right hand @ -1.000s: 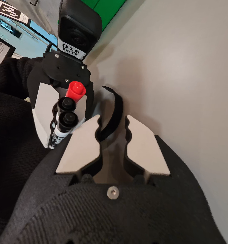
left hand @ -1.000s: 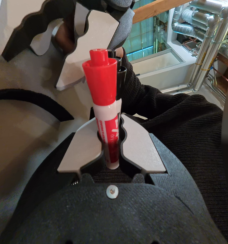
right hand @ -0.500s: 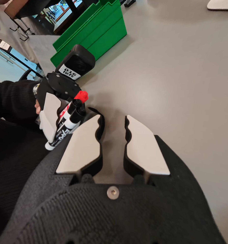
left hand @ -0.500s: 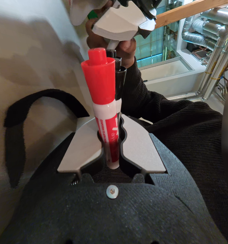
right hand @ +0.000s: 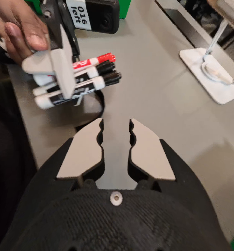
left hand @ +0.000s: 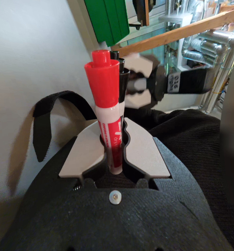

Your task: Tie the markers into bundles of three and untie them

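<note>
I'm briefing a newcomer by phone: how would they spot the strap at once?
Start at the grey table. The left tool holds three markers above it, near its edge. The strap lies curled just beneath them: the only soft black band there.

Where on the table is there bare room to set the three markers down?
Bare grey table lies between the markers in the left gripper and the white stand base, and ahead of the open right gripper. It is crowded under the markers, where the black strap lies.
</note>
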Motion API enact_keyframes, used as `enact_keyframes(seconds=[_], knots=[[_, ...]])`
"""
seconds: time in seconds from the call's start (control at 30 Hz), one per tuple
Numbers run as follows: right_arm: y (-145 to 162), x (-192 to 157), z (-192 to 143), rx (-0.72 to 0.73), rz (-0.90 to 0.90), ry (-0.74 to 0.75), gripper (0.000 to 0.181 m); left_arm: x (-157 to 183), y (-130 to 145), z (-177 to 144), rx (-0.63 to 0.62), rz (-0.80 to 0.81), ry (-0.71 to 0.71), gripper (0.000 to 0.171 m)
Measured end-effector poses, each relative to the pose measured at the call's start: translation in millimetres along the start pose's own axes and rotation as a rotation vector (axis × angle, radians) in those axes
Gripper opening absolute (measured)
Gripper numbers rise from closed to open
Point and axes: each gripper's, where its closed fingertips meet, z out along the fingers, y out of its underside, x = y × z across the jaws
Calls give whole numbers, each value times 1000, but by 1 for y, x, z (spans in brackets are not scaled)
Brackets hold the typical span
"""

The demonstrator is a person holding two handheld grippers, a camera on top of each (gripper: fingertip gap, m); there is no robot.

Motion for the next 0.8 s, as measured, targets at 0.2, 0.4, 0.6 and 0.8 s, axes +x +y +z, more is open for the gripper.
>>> enact_keyframes(seconds=[0.2,0.4,0.6,0.8], knots=[[29,-57,5,-111,166,24,46,6,0,1,-9,18,15,19],[35,-55,30,-162,179,-41,35,7,5,5,-63,49,19,19],[37,-37,24,-129,393,-76,3,11,10,8,-78,75,29,19],[26,-29,11,25,892,-305,3,19,22,17,-132,139,45,19]])
